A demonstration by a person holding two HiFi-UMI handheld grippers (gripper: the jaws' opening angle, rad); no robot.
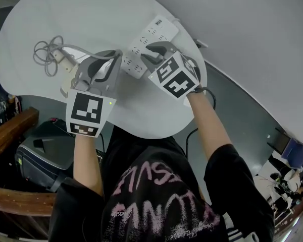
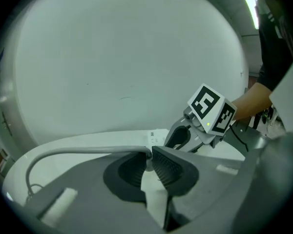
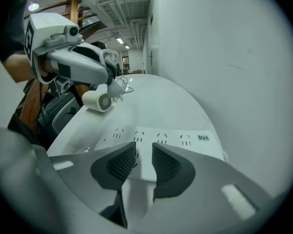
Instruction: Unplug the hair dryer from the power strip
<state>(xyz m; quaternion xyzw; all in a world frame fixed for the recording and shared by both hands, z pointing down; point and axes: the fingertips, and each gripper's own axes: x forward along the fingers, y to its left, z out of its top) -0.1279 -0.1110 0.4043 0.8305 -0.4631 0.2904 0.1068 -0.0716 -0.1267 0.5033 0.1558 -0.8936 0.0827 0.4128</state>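
**Dryer Cord Pinched Beside the Strip**

The left gripper (image 2: 147, 155) was seen closed on the end of the grey cord (image 2: 78, 151), just beside the power strip (image 3: 176, 139). The right gripper (image 3: 144, 152) was held over the strip, its jaws narrowly apart and nothing gripped. The white hair dryer (image 3: 97, 101) was laid on the table (image 1: 91, 14), apart from the strip.

Left gripper (image 2: 147, 156): I see grey, black ribbed pads (image 2: 166, 167), marker cube (image 1: 86, 112).
Right gripper (image 3: 144, 155): same.
Shirt (image 1: 161, 200): black, pink lettering.
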